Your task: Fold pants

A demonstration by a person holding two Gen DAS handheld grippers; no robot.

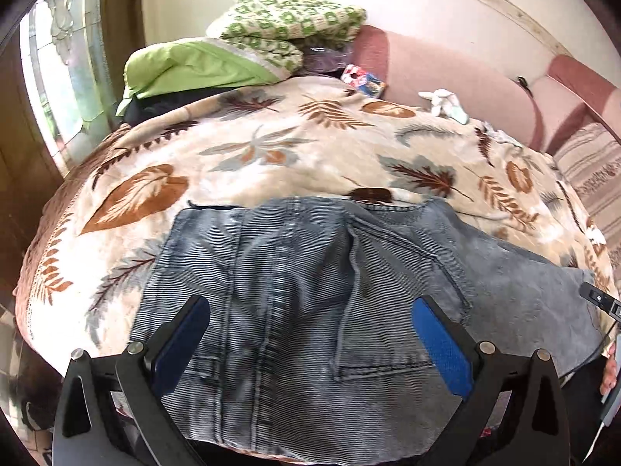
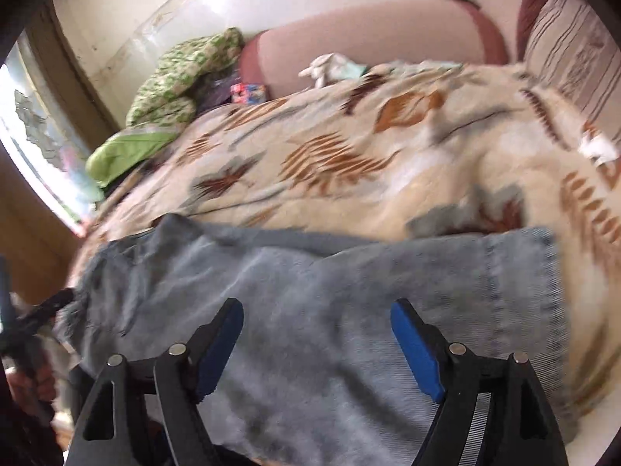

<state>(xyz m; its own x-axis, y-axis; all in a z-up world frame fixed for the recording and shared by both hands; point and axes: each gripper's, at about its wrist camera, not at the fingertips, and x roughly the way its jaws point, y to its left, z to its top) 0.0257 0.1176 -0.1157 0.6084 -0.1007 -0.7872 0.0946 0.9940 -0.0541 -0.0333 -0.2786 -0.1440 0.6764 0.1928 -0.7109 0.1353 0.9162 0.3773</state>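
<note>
Grey-blue jeans (image 1: pixel 295 256) lie flat on a leaf-patterned blanket (image 1: pixel 271 147), near its front edge. In the left wrist view the waist end shows, with a back pocket (image 1: pixel 392 272) facing up. My left gripper (image 1: pixel 310 301) hangs open just above that end, its blue pads clear of the cloth. The right wrist view is blurred and shows the leg part of the jeans (image 2: pixel 310 264), with the stitched hem (image 2: pixel 524 291) to the right. My right gripper (image 2: pixel 317 303) hovers over the leg with its jaws wide apart and nothing between them.
A green pillow (image 1: pixel 186 66) and a folded green-patterned cover (image 1: pixel 279 15) are piled at the far left. A pink padded backrest (image 1: pixel 446 66) runs along the wall. A small colourful box (image 1: pixel 363 79), a white cloth (image 1: pixel 442 101) and a striped pillow (image 1: pixel 594 171) lie behind the blanket.
</note>
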